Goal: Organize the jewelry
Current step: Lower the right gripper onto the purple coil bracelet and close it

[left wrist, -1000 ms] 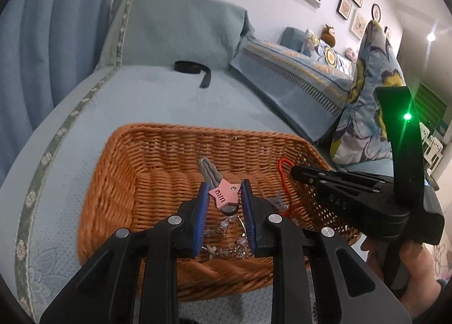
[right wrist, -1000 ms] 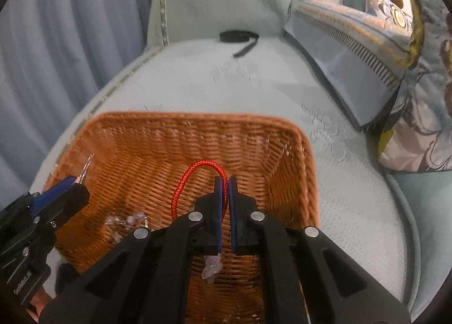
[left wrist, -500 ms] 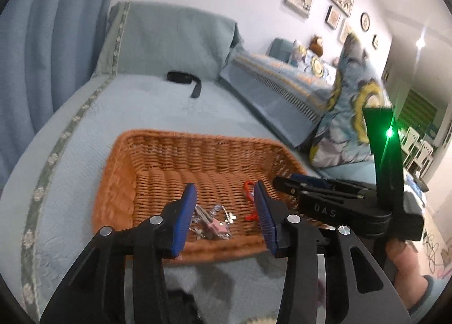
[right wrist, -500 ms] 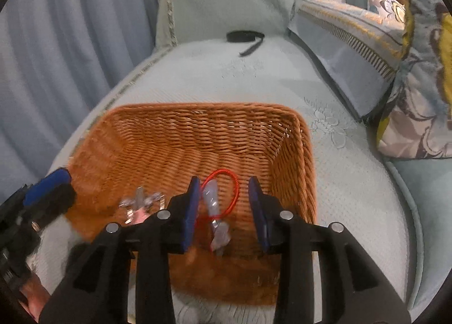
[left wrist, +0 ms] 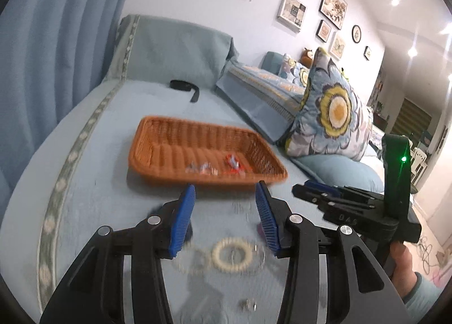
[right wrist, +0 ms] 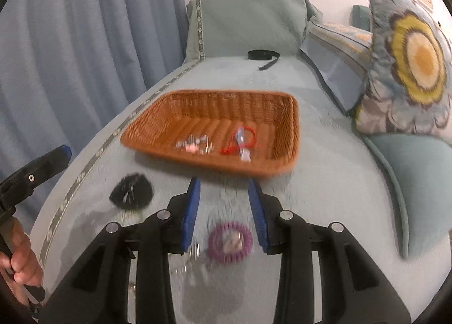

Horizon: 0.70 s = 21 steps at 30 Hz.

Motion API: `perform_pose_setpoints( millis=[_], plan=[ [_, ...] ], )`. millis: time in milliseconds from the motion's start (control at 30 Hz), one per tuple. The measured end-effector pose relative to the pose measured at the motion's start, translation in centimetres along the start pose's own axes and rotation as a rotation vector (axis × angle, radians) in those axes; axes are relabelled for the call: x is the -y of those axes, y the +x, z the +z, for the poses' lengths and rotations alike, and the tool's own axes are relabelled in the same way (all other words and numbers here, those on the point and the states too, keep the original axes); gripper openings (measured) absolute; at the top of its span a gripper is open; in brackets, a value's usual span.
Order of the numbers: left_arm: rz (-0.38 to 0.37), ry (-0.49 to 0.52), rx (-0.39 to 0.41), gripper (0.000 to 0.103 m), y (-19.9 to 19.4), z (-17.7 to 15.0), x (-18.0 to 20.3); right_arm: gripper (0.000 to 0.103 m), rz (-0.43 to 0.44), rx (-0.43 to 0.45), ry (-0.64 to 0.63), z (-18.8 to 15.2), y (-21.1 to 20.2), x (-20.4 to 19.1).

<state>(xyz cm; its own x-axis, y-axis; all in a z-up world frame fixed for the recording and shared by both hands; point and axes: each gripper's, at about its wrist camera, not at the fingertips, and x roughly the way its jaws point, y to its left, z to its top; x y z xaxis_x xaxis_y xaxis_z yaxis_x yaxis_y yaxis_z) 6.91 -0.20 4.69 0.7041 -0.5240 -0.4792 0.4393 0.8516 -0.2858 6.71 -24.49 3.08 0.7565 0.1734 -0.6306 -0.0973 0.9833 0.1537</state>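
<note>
An orange wicker basket (left wrist: 158,151) (right wrist: 226,103) sits on the blue sofa seat. In it lie a pink-and-silver key bunch (left wrist: 202,167) (right wrist: 193,144) and a red cord charm (left wrist: 234,165) (right wrist: 241,140). My left gripper (left wrist: 226,191) stands open and empty in front of the basket, above a cream bead bracelet (left wrist: 231,256). My right gripper (right wrist: 223,185) is open and empty too, over a purple coil bracelet (right wrist: 230,243). Each gripper shows in the other's view: the right (left wrist: 302,187), the left (right wrist: 56,156).
A black fluffy piece (right wrist: 131,191) lies left of the purple bracelet, with blurred silver bits (right wrist: 192,256) (left wrist: 248,304) nearby. A black strap (left wrist: 185,86) rests at the seat's far end. A flowered cushion (left wrist: 333,115) stands on the right, a blue curtain (right wrist: 84,41) on the left.
Both grippers opened, let the key bunch and the red cord charm go in the basket, and drew back out. The bracelets in front of the basket have come into view.
</note>
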Motion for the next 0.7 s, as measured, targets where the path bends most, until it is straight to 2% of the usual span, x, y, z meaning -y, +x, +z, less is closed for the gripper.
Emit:
perform_pose_setpoints(
  millis=[233,367,500,700],
  plan=[
    [0.025,-0.054,-0.055,0.043,0.7,-4.1,-2.1,0.032,-0.025,-0.029,0.05,-3.8,1.1,2.2],
    [0.033,-0.078,-0.112,0.043,2.4,-5.2,-3.1,0.032,-0.027,-0.065,0.075,-4.5,2.3,3.3],
    [0.081,-0.072,-0.156,0.043,3.6,-5.9,-3.6,0.032,-0.028,-0.096,0.112,-4.9,3.2,4.3],
    [0.095,-0.112,-0.198,0.043,5.0,-6.3,-4.7,0.032,-0.005,-0.128,0.116,-5.2,4.3,3.9]
  ],
)
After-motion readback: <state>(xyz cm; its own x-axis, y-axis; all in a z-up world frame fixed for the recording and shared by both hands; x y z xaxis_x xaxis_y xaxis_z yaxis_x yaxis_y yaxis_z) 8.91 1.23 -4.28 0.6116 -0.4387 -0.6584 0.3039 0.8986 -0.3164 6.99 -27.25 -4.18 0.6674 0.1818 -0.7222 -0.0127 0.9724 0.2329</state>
